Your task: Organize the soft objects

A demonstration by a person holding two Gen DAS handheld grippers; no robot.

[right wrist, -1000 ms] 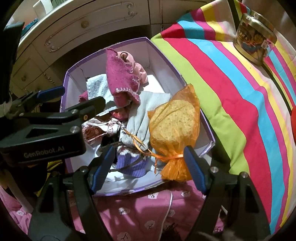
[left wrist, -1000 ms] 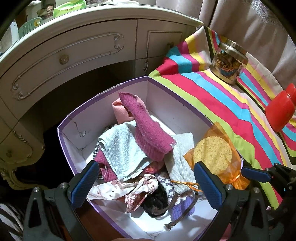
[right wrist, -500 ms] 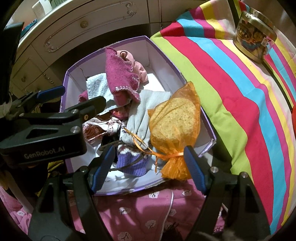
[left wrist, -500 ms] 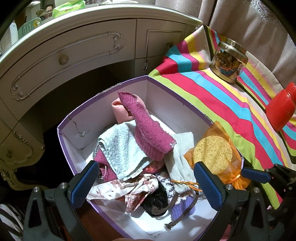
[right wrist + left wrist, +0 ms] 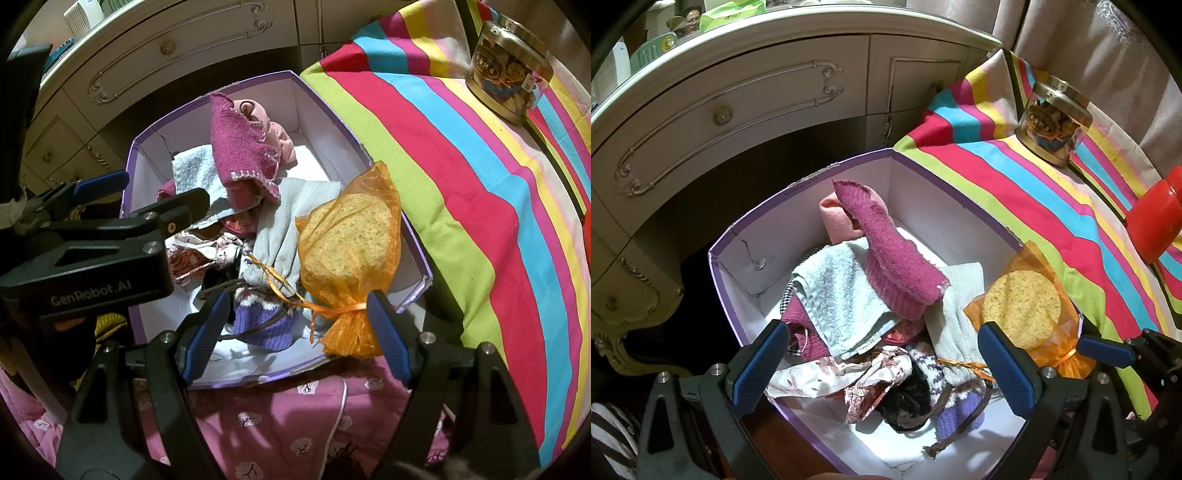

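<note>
The orange mesh bag (image 5: 347,258) with its yellow sponge leans on the box's (image 5: 325,107) right wall, its ribbon-tied neck hanging over the near right corner. It looks to be the next thing to settle, and a good grip would take the gathered neck by the ribbon rather than the slippery mesh body, then lay the bag flat inside. The right gripper (image 5: 295,328) hangs just above that corner, jaws wide and holding nothing — the neck sits beside its right pad. The left gripper (image 5: 882,363) hovers over the box's near edge, also spread wide and empty. Behind lie a magenta knit (image 5: 897,266), a pale blue towel (image 5: 842,291) and a purple knit piece (image 5: 266,325) — loose cords there could snag.
</note>
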